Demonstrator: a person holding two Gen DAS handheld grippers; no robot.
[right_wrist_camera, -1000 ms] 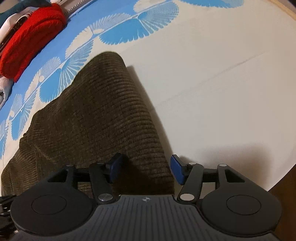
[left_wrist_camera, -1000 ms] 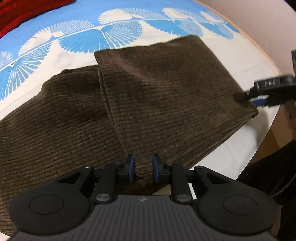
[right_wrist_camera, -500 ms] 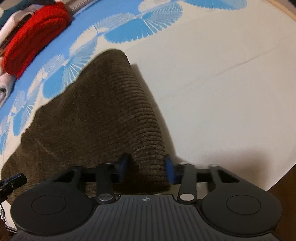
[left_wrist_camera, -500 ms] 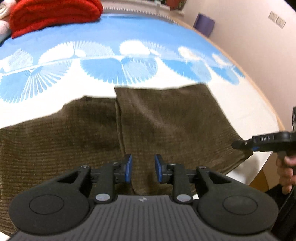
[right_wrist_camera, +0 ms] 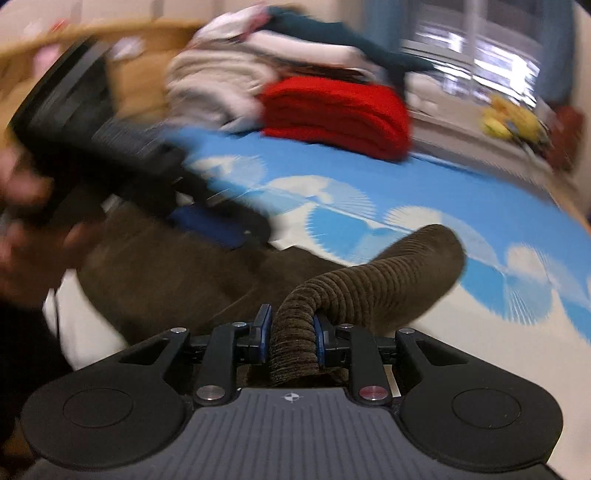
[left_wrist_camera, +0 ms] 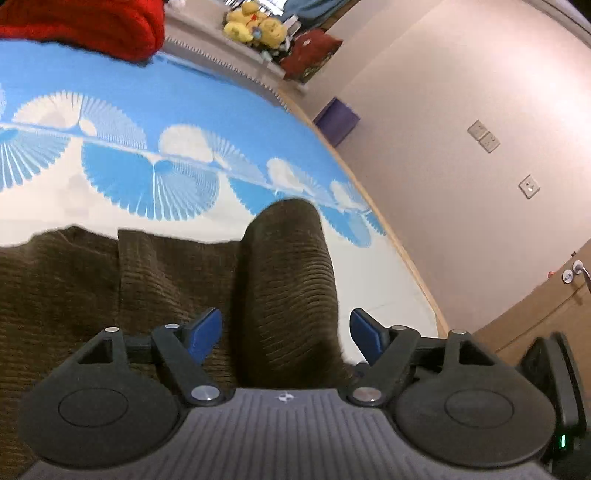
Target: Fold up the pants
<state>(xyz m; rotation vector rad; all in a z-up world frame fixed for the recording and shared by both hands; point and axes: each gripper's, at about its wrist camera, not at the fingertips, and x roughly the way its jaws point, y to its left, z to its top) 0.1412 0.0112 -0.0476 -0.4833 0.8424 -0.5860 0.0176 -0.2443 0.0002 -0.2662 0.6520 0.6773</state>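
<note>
Right gripper is closing, pinching a raised fold of the pants. Left gripper at 10 o'clock is opening wide, pads off the cloth between them.

My left wrist feed is sharp under warm indoor light, with glare on the pink wall. My right feed smears with motion blur, the window blown out; fisheye bends both edges.

Bedroom — patterned bed, plush toys, folded clothes
</note>
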